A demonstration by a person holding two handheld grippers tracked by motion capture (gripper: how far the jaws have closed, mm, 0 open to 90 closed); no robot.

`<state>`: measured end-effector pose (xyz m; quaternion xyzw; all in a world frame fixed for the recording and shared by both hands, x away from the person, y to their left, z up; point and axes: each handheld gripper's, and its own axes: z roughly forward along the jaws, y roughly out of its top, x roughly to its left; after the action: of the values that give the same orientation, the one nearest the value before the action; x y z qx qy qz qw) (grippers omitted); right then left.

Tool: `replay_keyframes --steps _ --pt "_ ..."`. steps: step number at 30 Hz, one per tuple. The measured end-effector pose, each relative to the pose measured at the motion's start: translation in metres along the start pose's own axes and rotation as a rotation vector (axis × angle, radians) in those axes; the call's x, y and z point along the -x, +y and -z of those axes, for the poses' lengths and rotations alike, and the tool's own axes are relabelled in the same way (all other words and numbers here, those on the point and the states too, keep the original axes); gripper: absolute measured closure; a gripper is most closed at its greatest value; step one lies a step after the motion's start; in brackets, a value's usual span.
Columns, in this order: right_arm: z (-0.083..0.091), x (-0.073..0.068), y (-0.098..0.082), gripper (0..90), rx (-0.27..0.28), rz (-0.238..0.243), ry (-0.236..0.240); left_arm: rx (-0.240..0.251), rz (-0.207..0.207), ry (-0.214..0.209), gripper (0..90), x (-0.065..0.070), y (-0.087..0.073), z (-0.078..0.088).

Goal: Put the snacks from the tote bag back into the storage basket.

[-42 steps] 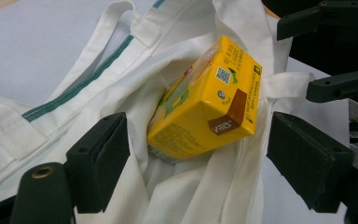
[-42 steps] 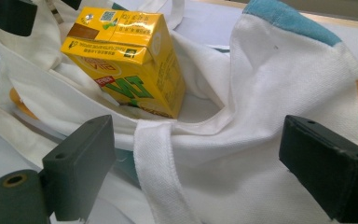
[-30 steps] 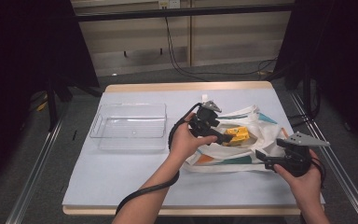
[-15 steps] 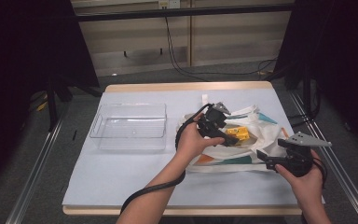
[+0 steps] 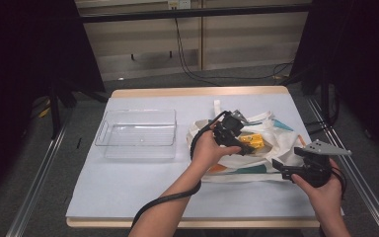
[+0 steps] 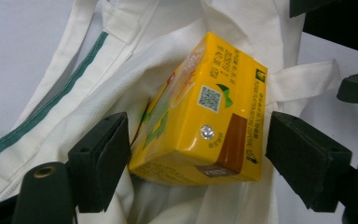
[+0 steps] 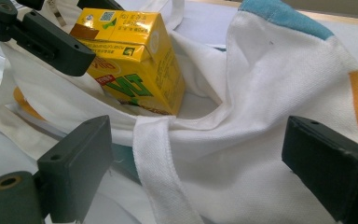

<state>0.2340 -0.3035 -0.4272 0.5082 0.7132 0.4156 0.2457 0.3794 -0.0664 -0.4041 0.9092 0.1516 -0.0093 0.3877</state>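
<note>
Yellow carton [image 6: 200, 116] in tote bag [image 6: 74, 116], between closing, not yet gripping left gripper [image 6: 196, 154] pads

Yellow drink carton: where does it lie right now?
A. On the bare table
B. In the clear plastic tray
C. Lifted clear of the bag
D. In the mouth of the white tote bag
D: the yellow drink carton sits in the folds of the white tote bag, between the left gripper's open jaws.
</note>
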Motion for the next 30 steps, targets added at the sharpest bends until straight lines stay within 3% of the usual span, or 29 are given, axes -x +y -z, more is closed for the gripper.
replay_keyframes --steps 8,17,27,30 --pt "0.0 -0.001 0.0 8.6 0.001 0.002 0.001 -0.001 0.005 0.024 27.2 -0.004 0.001 0.0" --pt "-0.001 -0.001 0.0 8.7 -0.002 0.005 0.005 -0.031 -0.027 0.039 30.7 -0.004 0.01 0.0" --pt "0.0 -0.001 0.001 8.9 0.003 0.002 0.008 -0.116 -0.059 0.085 33.4 -0.002 0.02 -0.002" --pt "0.0 -0.001 0.001 9.0 0.002 0.005 0.009 -0.14 -0.068 0.075 36.5 -0.002 0.021 -0.002"
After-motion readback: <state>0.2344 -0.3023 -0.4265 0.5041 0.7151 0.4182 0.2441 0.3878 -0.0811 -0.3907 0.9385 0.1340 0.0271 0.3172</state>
